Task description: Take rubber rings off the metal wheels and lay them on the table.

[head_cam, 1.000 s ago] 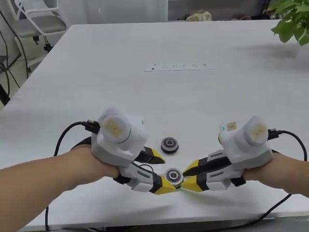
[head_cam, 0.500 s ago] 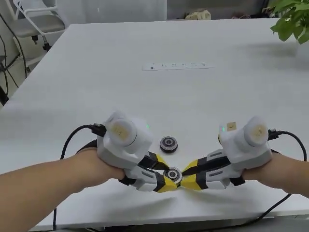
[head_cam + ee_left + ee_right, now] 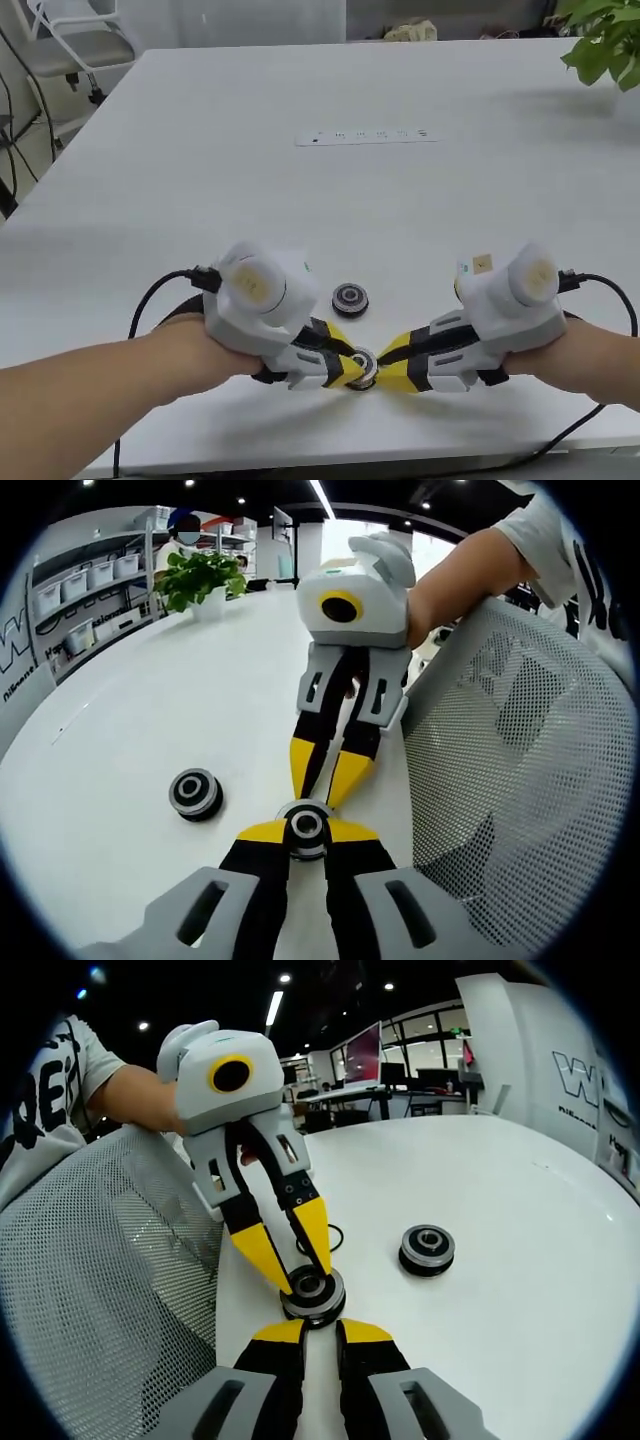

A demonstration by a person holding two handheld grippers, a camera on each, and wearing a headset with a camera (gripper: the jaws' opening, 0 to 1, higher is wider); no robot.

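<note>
On the white table, my left gripper has closed in, so it and my right gripper now both clamp the near metal wheel, ready for pulling its ring.

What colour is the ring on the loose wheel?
Black, on the small metal wheel; right gripper view.

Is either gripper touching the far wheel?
No, the far metal wheel lies free on the table, apart from the left gripper and right gripper.

Bright, even light; fisheye-warped edges.
</note>
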